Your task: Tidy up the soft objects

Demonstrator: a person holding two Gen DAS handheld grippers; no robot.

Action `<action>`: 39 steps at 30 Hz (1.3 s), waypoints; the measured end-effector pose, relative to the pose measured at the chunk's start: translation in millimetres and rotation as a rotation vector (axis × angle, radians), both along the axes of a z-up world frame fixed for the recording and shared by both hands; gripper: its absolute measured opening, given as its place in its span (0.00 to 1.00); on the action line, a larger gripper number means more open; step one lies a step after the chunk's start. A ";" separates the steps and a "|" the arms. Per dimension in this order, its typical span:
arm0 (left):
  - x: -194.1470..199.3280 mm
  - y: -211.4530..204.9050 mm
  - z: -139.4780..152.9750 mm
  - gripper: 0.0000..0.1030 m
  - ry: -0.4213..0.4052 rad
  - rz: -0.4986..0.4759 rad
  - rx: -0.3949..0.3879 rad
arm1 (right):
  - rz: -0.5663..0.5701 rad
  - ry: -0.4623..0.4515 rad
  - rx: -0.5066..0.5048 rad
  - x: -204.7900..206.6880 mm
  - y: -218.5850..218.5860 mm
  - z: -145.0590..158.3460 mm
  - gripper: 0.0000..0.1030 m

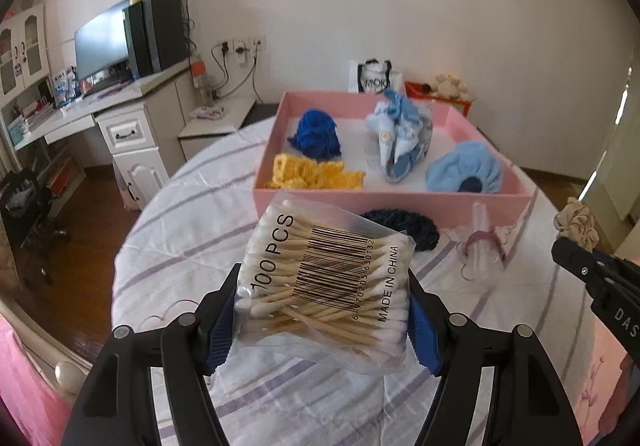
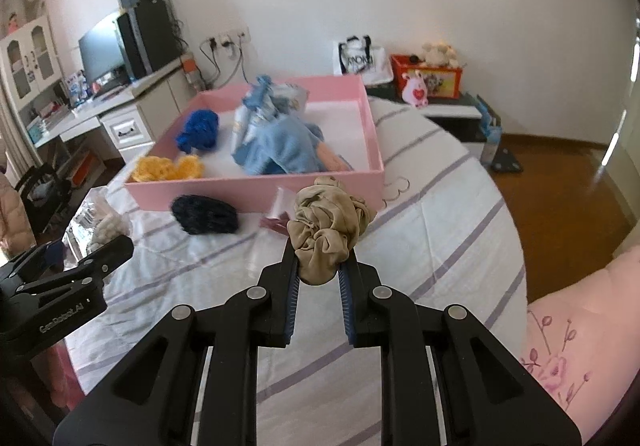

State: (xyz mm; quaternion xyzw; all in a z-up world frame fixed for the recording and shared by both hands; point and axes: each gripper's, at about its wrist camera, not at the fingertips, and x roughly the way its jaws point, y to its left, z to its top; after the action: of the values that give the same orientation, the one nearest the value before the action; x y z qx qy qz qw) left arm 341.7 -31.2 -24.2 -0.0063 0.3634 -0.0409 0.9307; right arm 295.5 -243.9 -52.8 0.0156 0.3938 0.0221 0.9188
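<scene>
Both grippers raised over the striped bed, each carrying one item near the pink box.

Left gripper [image 1: 322, 320]: jaws pinching a clear bag of cotton swabs [image 1: 326, 282] by its two sides, held clear of the bed [image 1: 180, 242]. Right gripper [image 2: 318, 272]: jaws pressed nearly together on a beige scrunchie [image 2: 326, 224], most of it bunched above the tips. Pink box [image 1: 384, 205] set on the bed just beyond, holding a blue knit piece [image 1: 316, 133], a yellow knit piece [image 1: 316, 171], pale blue baby socks [image 1: 402, 133] and a light blue cap [image 1: 464, 169]. Dark knit piece [image 2: 204, 213] lying on the bed just in front of the box wall; beside it a small clear packet [image 1: 480, 242], possibly of hair ties, contents hard to make out.
</scene>
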 end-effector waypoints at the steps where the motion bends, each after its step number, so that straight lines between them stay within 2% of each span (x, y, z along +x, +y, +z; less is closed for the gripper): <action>1: -5.5 0.7 4.1 0.66 -0.011 0.005 -0.001 | 0.003 -0.009 0.000 -2.6 1.8 3.1 0.16; 14: -97.3 12.6 70.1 0.66 -0.220 0.025 -0.020 | 0.050 -0.196 -0.003 -57.6 20.0 62.8 0.16; 23: -168.4 21.9 104.6 0.66 -0.358 0.028 -0.028 | 0.076 -0.342 -0.016 -95.3 30.7 103.8 0.17; 29: -213.8 29.1 114.9 0.66 -0.426 0.036 -0.029 | 0.100 -0.415 -0.029 -119.8 36.9 122.7 0.17; 39: -272.8 28.8 100.2 0.66 -0.497 0.057 -0.024 | 0.121 -0.498 -0.035 -147.1 45.7 141.5 0.17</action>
State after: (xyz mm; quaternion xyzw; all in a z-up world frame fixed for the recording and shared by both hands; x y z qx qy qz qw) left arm 68.9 -2.4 76.0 -0.0173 0.1224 -0.0194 0.9921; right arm 148.4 -198.2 88.7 -0.0297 0.1559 0.0736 0.9846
